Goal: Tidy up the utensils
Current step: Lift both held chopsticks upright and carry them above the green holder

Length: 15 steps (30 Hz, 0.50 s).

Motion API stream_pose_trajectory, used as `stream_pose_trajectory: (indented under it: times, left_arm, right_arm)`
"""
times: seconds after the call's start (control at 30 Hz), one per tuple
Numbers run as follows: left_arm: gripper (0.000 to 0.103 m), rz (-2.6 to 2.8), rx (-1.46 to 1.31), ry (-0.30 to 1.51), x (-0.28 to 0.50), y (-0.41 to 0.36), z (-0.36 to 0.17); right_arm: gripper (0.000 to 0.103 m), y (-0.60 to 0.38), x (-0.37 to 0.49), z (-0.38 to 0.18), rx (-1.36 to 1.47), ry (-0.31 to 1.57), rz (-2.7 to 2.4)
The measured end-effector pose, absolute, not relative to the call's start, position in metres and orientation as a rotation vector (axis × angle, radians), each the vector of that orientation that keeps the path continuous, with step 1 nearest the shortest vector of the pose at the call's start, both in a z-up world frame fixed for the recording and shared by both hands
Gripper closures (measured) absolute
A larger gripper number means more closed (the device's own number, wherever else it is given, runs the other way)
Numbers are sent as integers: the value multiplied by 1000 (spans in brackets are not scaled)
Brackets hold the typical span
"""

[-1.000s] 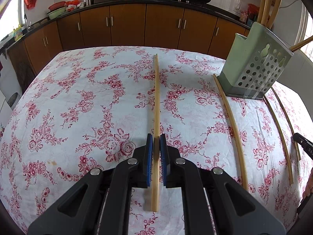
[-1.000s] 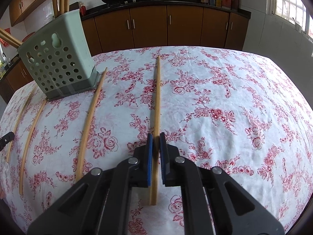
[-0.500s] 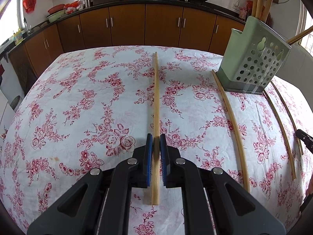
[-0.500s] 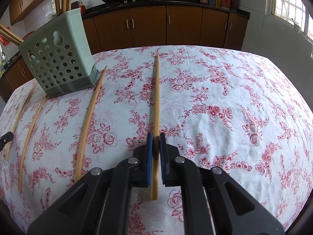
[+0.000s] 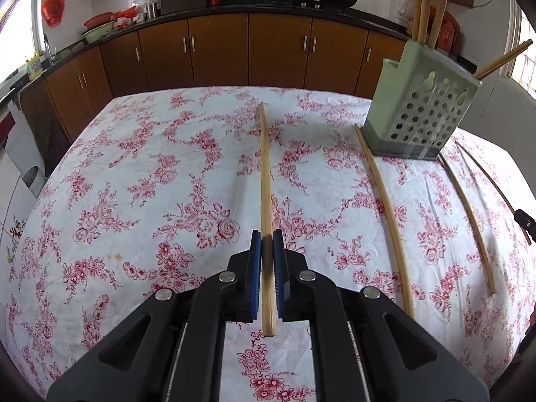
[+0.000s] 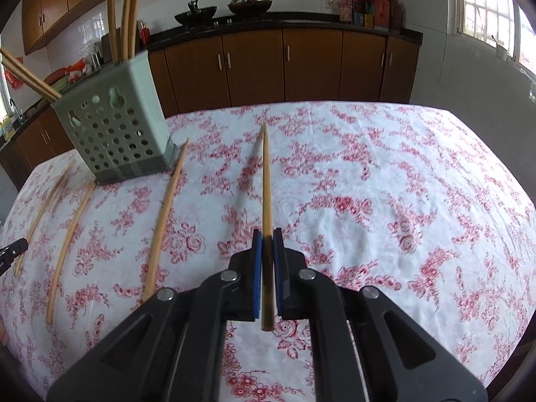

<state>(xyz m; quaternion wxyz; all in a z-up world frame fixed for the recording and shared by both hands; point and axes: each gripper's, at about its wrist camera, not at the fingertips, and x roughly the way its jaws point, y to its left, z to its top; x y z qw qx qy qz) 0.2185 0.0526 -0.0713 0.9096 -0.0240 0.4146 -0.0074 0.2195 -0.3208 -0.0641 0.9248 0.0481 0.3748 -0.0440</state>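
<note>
My left gripper (image 5: 267, 239) is shut on a long bamboo chopstick (image 5: 264, 167) that points away over the flowered tablecloth. My right gripper (image 6: 267, 238) is shut on another bamboo chopstick (image 6: 266, 181), lifted off the cloth with its shadow beside it. A pale green perforated utensil holder (image 5: 420, 114) stands at the right of the left wrist view and at the left of the right wrist view (image 6: 114, 134). It holds several chopsticks. Three loose chopsticks lie near it: the nearest (image 5: 385, 221), a middle one (image 5: 469, 214), a far one (image 5: 492, 184).
The table (image 5: 134, 184) is covered with a white cloth with red flowers. Brown kitchen cabinets (image 5: 248, 50) and a counter with woks stand behind it. The other gripper's tip (image 5: 526, 222) shows at the right edge of the left wrist view.
Both grippers have lifted with their chopsticks. The table looks farther below, and the right chopstick now casts a separate shadow on the cloth.
</note>
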Motion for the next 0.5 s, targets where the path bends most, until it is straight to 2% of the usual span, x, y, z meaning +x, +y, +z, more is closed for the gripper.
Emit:
stream_pose_trajectory:
  times: [0.3, 0.5]
  left_arm:
    - [96, -67, -113, 650, 200, 62, 13]
    - [96, -93, -154, 550, 200, 57, 49]
  right_arm:
    - [95, -334, 200, 17, 118, 539, -74]
    - [95, -338, 199, 42, 149, 467, -67]
